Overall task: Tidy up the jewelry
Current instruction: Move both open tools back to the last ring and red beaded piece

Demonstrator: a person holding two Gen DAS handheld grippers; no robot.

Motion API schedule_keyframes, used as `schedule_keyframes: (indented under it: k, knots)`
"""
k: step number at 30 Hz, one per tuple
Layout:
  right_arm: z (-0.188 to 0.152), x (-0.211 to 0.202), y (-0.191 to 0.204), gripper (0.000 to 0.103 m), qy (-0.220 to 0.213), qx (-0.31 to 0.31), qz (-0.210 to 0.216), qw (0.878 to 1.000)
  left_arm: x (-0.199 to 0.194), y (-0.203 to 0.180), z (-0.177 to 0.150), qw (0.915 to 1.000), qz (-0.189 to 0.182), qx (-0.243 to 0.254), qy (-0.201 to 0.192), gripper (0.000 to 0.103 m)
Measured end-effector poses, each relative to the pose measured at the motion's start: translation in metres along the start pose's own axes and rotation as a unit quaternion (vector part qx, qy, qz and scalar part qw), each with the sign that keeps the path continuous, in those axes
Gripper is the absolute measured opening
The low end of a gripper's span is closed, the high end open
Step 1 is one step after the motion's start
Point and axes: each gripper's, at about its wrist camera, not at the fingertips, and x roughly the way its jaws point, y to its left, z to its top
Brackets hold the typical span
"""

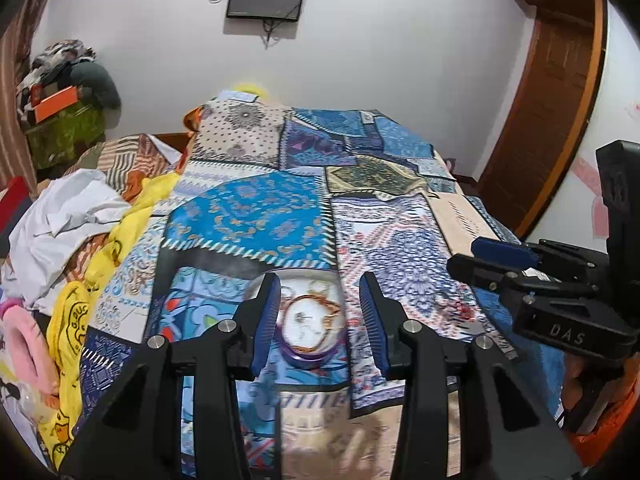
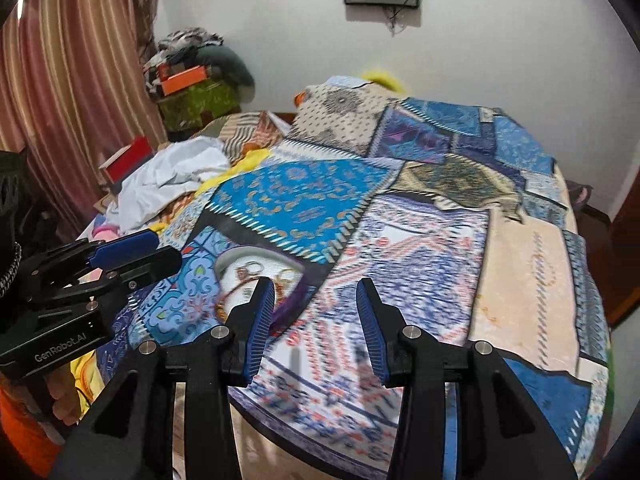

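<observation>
Left wrist view: the left gripper point(image 1: 316, 320) hangs with fingers partly apart and empty above the jewelry tray point(image 1: 310, 312), which lies on the patchwork bedspread point(image 1: 248, 216); the right gripper point(image 2: 316, 320), likewise part-open and empty, sits just right of it. Risk judged: a finger could catch the bangles point(image 1: 316, 320) and tip the tray on soft bedding. Smaller pieces are blurred; clothes pile point(image 1: 72, 216) beyond.

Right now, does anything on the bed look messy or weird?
Yes. Crumpled white cloth and yellow duck-print fabric are heaped at the bed's left edge, not folded. The jewelry sits tidily in its round white dish on the patchwork bedspread.
</observation>
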Motion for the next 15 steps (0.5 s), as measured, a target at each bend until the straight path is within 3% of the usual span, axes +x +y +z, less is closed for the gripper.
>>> schedule_keyframes:
  k: [15]
  knots:
    - [-0.024,-0.037,-0.074,0.039,-0.018,0.065,-0.063,0.996,0.033,-0.071,0.005,0.9969,-0.045,0.057,0.028,0.042]
